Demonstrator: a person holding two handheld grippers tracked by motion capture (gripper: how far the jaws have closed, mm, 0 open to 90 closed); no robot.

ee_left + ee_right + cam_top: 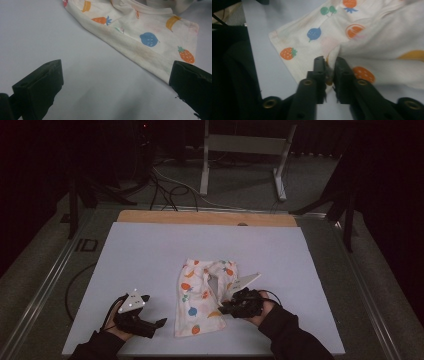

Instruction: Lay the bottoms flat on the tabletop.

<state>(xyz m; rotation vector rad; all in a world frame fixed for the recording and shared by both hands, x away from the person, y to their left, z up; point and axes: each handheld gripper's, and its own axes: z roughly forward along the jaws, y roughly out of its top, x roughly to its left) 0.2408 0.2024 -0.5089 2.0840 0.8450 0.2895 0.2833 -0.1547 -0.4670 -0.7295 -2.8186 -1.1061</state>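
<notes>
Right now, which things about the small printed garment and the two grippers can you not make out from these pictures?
- Garment, high view: the right gripper covers the near right edge.
- Right gripper view: whether the nearly closed jaws pinch a fold is unclear; the cloth there is blurred.
- Left gripper view: the top edge cuts off the garment's far part.
- Left gripper, high view: too dark and small to judge; its own view shows the jaws wide apart.
</notes>
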